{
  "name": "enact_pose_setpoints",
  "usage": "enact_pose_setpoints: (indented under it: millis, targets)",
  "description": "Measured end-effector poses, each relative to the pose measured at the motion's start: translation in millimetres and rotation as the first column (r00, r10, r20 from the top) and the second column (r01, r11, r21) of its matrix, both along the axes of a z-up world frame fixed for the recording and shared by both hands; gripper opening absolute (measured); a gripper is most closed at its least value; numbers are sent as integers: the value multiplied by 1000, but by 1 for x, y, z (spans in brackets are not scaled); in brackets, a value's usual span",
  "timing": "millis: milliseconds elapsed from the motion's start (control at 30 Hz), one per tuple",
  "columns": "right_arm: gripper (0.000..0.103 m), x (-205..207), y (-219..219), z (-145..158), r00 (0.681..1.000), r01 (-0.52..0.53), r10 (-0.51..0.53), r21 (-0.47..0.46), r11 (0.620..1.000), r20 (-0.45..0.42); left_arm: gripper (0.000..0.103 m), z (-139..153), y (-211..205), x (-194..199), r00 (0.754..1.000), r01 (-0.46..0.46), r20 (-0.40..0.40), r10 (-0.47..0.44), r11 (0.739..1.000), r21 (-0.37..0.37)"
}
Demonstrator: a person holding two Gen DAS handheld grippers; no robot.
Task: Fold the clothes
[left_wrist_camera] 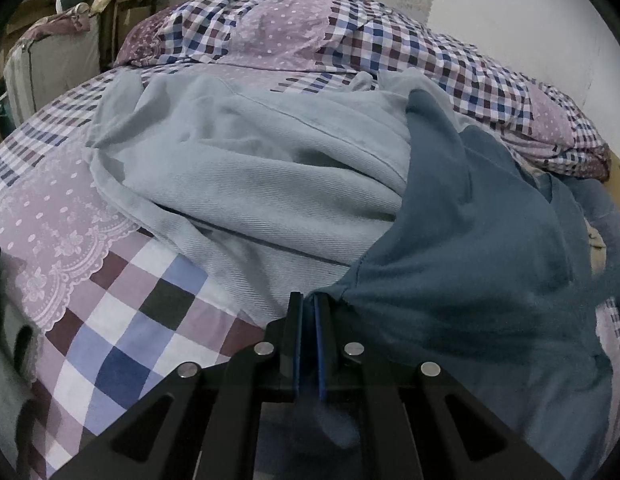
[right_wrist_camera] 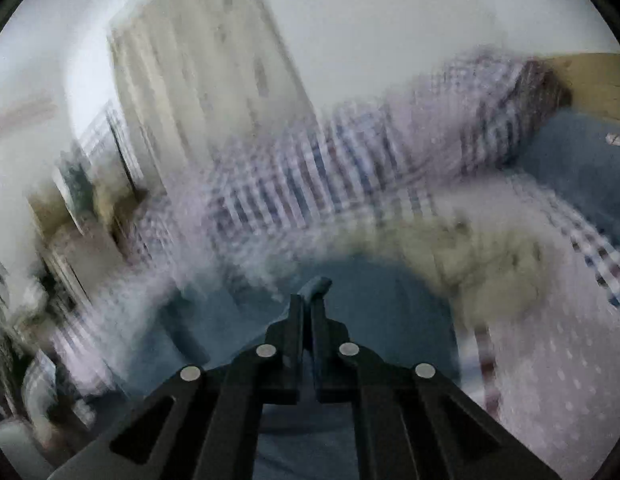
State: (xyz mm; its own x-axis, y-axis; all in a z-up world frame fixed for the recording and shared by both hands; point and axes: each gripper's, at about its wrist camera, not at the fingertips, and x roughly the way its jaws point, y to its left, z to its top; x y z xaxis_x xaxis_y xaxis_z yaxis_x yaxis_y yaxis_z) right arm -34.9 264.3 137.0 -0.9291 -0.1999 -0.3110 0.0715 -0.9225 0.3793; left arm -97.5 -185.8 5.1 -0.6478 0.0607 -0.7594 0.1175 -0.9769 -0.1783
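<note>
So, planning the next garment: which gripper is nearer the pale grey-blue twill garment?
Left. The left gripper sits at its edge; the right gripper's blurred view doesn't show it.

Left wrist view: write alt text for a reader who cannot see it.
The left gripper is shut on the edge of a dark blue garment lying over a pale blue garment on a checked purple bedspread.

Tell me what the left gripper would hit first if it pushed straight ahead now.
The left gripper, shut on the dark blue shirt, would likely run straight into the light blue garment heaped just ahead on the bed; depth is uncertain.
</note>
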Motion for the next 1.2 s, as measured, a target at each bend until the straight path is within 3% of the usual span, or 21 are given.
enact_pose_setpoints:
  millis: [33, 100, 133, 167, 333, 467, 500, 567, 600, 633, 733, 800, 833, 900, 1033, 1133, 1200]
  targets:
    - [3, 1, 8, -3, 1000, 25, -25, -26, 999, 7, 5, 0, 1, 0, 1000, 1, -1, -1, 1000, -7]
    - [4, -18, 22, -25, 983, 96, -93, -10, 995, 156, 5, 0, 1, 0, 1000, 2, 0, -2, 1000, -11]
    - [4, -31, 28, -39, 961, 132, -131, 16, 991, 245, 5, 0, 0, 0, 1000, 2, 0, -2, 1000, -8]
    - [4, -37, 33, -47, 948, 146, -145, 17, 989, 284, 5, 0, 0, 0, 1000, 1, 0, -1, 1000, -4]
    - [5, -20, 45, -52, 942, 139, -120, -40, 990, 312, 5, 0, -1, -2, 1000, 1, 5, -1, 1000, 1]
    - [6, -6, 43, -58, 914, 83, -88, 31, 996, 395, 5, -1, 0, -3, 1000, -4, 11, 4, 1000, -3]
    - [10, -7, 41, -60, 906, 68, -84, 53, 996, 415, 5, -1, 1, -3, 1000, -5, 12, 5, 1000, -6]
    - [28, -14, 38, -64, 904, 41, -64, 64, 997, 423, 5, -1, 1, -3, 1000, -4, 11, 4, 1000, -9]
    - [44, -18, 36, -65, 905, 28, -52, 63, 998, 422, 5, -1, 1, -3, 1000, -3, 11, 4, 1000, -8]
    - [53, -25, 34, -66, 904, 12, -38, 65, 998, 425, 5, -1, 0, -3, 1000, -4, 11, 4, 1000, -5]
    - [55, -53, 14, -72, 875, -58, -4, 113, 992, 485, 5, -1, 0, -4, 1000, -6, 12, 6, 1000, -4]
    - [54, -58, 2, -77, 861, -129, 54, 115, 985, 505, 5, -1, 0, -4, 1000, -7, 13, 7, 1000, -7]
    - [40, -60, -4, -79, 853, -164, 82, 115, 980, 516, 5, -2, 0, -5, 1000, -7, 13, 7, 1000, -6]
    - [1, -65, -16, -84, 833, -234, 138, 115, 965, 536, 5, -2, 0, -5, 1000, -7, 14, 7, 1000, -1]
    - [1, -16, -36, -90, 780, -376, 186, 211, 902, 597, 5, -2, 0, -4, 1000, -7, 16, 7, 1000, 3]
    - [1, 26, -31, -99, 719, -421, 185, 208, 883, 670, 5, -2, 1, -3, 1000, -8, 15, 8, 1000, 2]
    - [2, 46, -25, -97, 706, -414, 168, 209, 886, 688, 5, -2, 1, -3, 1000, -9, 14, 9, 1000, 6]
